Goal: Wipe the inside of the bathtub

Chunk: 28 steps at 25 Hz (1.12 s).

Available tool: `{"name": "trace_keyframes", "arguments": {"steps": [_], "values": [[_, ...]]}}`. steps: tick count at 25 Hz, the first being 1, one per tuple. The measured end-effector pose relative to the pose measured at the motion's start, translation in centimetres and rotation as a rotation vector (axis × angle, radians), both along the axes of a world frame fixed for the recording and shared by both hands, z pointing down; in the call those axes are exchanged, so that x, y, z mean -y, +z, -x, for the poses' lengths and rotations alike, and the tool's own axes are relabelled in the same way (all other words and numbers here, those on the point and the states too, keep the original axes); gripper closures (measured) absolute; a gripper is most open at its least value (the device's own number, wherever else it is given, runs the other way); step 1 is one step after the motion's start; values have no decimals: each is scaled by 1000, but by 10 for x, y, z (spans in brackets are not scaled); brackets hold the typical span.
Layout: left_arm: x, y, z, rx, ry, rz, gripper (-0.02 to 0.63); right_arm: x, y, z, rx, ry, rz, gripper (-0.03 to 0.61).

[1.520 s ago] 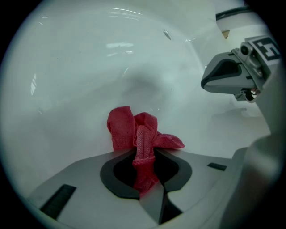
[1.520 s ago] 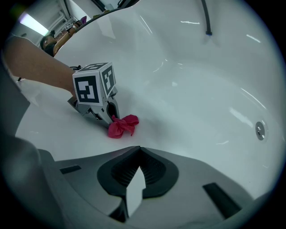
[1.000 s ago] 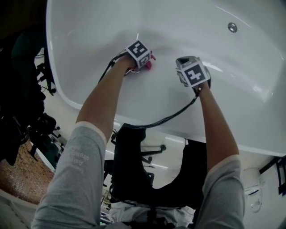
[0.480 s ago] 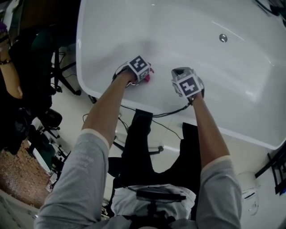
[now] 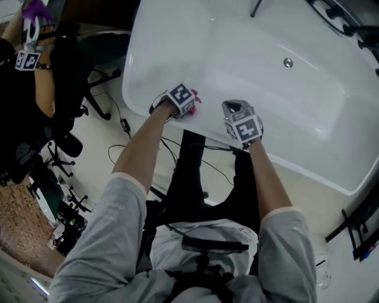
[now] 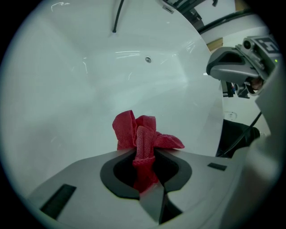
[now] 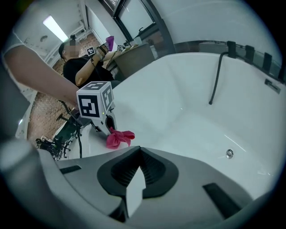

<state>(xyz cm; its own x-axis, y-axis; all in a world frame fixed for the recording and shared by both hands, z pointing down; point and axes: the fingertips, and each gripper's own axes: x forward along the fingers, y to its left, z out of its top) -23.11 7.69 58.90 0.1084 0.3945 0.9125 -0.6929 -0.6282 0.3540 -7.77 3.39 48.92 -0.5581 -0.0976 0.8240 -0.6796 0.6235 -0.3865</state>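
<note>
A white bathtub fills the upper part of the head view, its inner wall wide in the left gripper view. My left gripper is over the tub's near rim, shut on a bunched red cloth, which also shows as a pink tuft and beside the marker cube. My right gripper hovers just right of it at the rim, jaws shut with nothing between them. The drain overflow fitting sits on the far wall.
A dark hose hangs down the tub's far wall. Cables and a black chair base lie on the floor below the rim. Another person with a gripper stands at the far left. Dark racks line the top right.
The view has pulled back: both grippers have come from inside the tub to its near rim, still side by side. The left one has kept hold of the red cloth.
</note>
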Motion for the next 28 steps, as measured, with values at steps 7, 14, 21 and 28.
{"name": "trace_keyframes", "arguments": {"steps": [7,14,21,28], "values": [[-19,-37,24,17,-70,-29,535,-4,-50,11,55,30,-45,569],[-14,-73,15,2,-155,-136,535,9,-91,-17,94,56,-89,569],[12,-158,-20,-217,-399,-493,535,17,-147,-34,175,71,-161,569],[42,-315,-41,-367,-569,-982,535,14,-219,-60,263,113,-258,569]]}}
